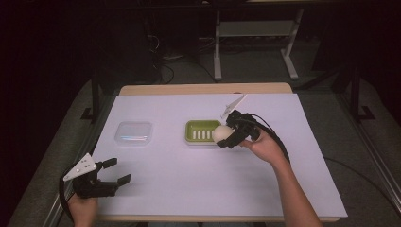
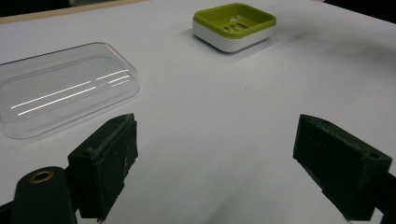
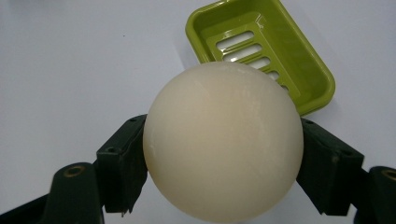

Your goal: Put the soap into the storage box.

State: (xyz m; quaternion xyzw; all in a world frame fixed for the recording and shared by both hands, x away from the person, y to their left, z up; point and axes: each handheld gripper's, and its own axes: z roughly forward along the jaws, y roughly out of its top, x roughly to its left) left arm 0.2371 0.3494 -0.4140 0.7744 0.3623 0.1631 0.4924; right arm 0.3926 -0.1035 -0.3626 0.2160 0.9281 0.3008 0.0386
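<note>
My right gripper (image 1: 226,135) is shut on a round cream soap (image 1: 221,133) and holds it just above the right end of a green slotted soap dish (image 1: 201,130). In the right gripper view the soap (image 3: 223,140) sits between both jaws, with the dish (image 3: 261,46) behind it. A clear plastic lid (image 1: 134,133) lies flat to the left of the dish. My left gripper (image 1: 117,171) stands open near the table's front left corner, nothing between its jaws. The left gripper view has the lid (image 2: 60,88) close on the left and the dish (image 2: 234,25) farther off.
A white sheet (image 1: 189,175) covers the wooden table (image 1: 203,89). Table legs and cables stand on the dark floor beyond the far edge. A cable (image 1: 279,142) trails from the right gripper over the forearm.
</note>
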